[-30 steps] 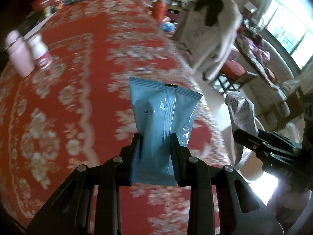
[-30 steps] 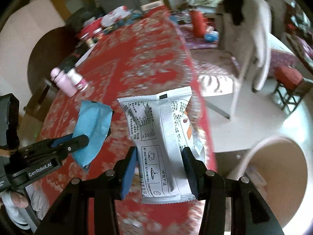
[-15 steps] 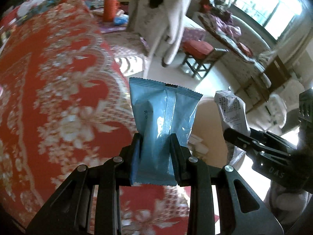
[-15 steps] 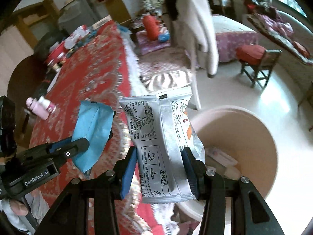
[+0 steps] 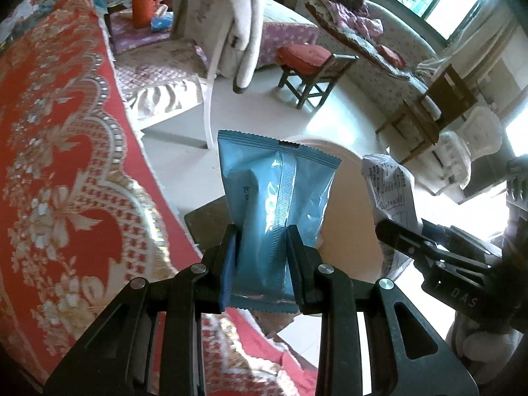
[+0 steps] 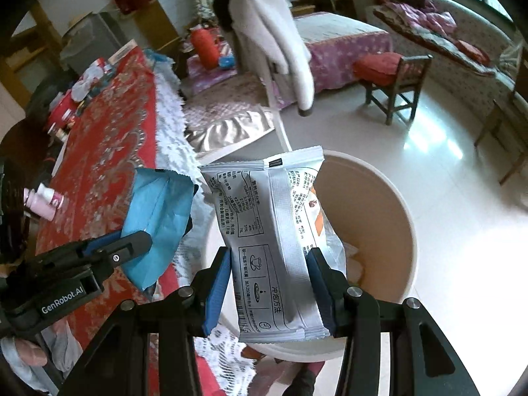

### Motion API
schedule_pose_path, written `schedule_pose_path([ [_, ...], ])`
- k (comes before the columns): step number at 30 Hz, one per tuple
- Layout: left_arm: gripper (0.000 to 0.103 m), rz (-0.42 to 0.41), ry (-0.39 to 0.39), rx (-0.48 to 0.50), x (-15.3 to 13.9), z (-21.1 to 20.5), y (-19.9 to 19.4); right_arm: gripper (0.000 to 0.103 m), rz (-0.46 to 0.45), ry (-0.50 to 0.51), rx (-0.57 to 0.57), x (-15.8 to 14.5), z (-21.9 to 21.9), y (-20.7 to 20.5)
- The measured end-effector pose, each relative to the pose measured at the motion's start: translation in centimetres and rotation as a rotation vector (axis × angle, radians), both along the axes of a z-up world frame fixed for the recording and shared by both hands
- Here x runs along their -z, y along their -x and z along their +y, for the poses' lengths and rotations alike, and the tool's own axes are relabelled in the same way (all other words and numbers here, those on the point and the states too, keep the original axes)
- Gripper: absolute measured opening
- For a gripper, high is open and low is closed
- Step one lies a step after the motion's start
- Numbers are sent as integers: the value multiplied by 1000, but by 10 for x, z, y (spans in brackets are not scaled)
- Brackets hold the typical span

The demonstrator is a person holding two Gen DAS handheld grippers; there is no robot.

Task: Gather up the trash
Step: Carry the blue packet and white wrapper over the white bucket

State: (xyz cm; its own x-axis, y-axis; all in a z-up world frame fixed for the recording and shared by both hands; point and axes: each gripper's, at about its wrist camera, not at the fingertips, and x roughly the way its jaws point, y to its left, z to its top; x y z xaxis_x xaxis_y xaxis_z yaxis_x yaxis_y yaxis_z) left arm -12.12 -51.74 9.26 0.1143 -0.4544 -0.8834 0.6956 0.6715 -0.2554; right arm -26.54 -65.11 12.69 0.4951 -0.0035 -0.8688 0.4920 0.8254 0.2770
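Observation:
My left gripper point(image 5: 264, 241) is shut on a light blue snack packet point(image 5: 280, 198), held upright past the table's edge. My right gripper point(image 6: 269, 264) is shut on a white printed packet point(image 6: 270, 217), which hangs over the open mouth of a beige round trash bin point(image 6: 379, 204). In the left wrist view the bin point(image 5: 346, 198) shows behind the blue packet, and the white packet point(image 5: 392, 184) sits in the right gripper at the right. In the right wrist view the blue packet point(image 6: 158, 217) sits at the left, over the table's edge. Some trash lies inside the bin.
The red flowered tablecloth point(image 5: 59, 165) covers the table at the left. A white chair with a pale coat point(image 6: 274, 33) stands beyond it, a red-cushioned stool point(image 6: 389, 79) further right. Pink and white bottles point(image 6: 43, 201) stand on the table. Pale tiled floor surrounds the bin.
Both grippers have swung from above the red table out past its edge, each still holding its packet. The beige bin has come into view under the white packet.

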Motion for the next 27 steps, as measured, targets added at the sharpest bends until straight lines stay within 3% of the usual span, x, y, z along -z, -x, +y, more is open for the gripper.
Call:
schedule_pose_path([
  [27, 28, 89, -24, -12, 31, -37, 15, 47, 72, -52, 51, 33, -34, 15],
])
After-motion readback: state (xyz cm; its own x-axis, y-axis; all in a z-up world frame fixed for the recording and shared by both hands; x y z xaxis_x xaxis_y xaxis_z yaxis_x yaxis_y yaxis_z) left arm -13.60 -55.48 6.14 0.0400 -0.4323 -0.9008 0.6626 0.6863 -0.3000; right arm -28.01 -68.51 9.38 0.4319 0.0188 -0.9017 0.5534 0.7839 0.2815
